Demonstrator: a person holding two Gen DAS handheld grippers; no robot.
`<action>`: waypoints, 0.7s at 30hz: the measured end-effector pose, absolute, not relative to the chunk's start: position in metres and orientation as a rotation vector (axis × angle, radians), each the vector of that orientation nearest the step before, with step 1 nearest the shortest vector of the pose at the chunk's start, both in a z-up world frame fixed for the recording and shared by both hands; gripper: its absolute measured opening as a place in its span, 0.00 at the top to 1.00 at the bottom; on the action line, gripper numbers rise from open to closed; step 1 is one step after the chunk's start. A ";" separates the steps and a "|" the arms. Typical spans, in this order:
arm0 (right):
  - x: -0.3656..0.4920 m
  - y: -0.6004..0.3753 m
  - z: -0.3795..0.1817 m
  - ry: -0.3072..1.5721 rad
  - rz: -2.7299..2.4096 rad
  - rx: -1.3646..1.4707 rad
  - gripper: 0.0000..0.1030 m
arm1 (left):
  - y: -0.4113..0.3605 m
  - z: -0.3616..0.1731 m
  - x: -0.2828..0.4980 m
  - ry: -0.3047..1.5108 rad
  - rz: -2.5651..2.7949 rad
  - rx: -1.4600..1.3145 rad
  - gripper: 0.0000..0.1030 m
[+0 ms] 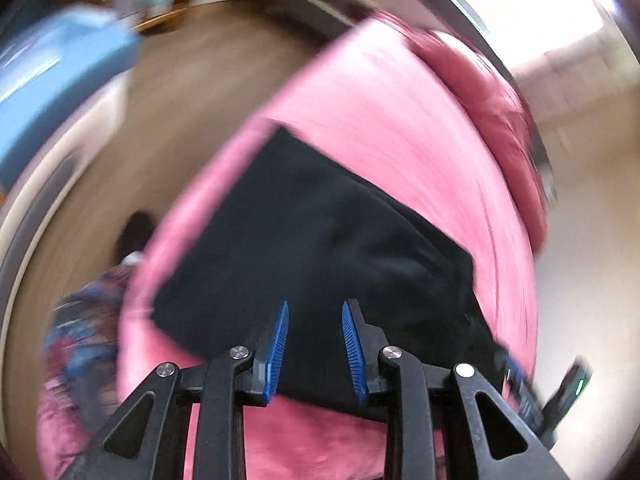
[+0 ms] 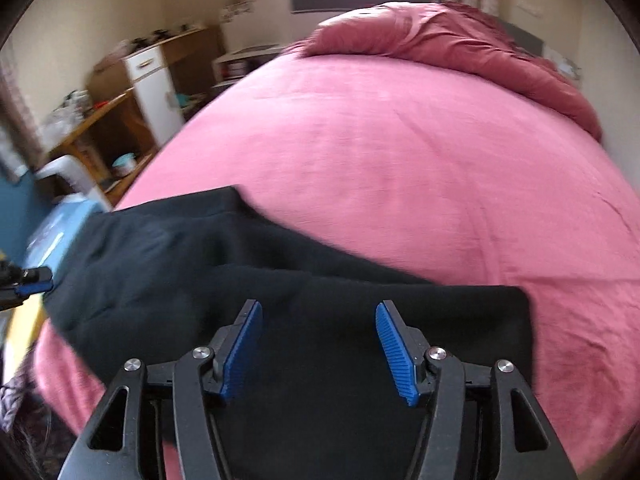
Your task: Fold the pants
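Note:
Black pants [image 2: 248,280] lie on a pink bed [image 2: 380,152], folded over at the near edge; they also show in the left wrist view [image 1: 312,232]. My left gripper [image 1: 314,308] is open and empty, just above the pants' near edge. My right gripper [image 2: 318,312] is open and empty over the pants' right part. The left gripper's tip [image 2: 28,280] shows at the far left of the right wrist view. The left wrist view is motion-blurred.
A crumpled dark pink duvet [image 2: 460,44] lies at the bed's far end. A wooden shelf unit with a white cabinet [image 2: 148,80] stands left of the bed. A blue box [image 1: 60,80] sits on the floor. A patterned cloth [image 1: 84,332] hangs by the bed's corner.

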State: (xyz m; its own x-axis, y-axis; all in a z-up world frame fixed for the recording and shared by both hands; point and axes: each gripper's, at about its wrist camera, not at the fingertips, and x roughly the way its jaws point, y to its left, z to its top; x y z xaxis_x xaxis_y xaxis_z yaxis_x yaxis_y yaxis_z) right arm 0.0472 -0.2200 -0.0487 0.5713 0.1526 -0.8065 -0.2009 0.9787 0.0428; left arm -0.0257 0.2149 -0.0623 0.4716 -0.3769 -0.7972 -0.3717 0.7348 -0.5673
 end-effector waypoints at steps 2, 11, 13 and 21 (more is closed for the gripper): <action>0.049 -0.210 -0.056 0.944 0.244 -0.072 0.40 | 0.250 -0.072 -0.044 1.113 0.084 -0.881 0.73; 0.038 -0.169 -0.066 0.984 0.333 -0.081 0.38 | 0.272 -0.112 -0.059 1.183 0.164 -0.961 0.72; 0.041 -0.170 -0.068 0.986 0.335 -0.083 0.37 | 0.270 -0.112 -0.052 1.196 0.162 -0.939 0.71; 0.037 -0.169 -0.075 1.013 0.337 -0.066 0.36 | 0.267 -0.125 -0.044 1.209 0.187 -0.950 0.71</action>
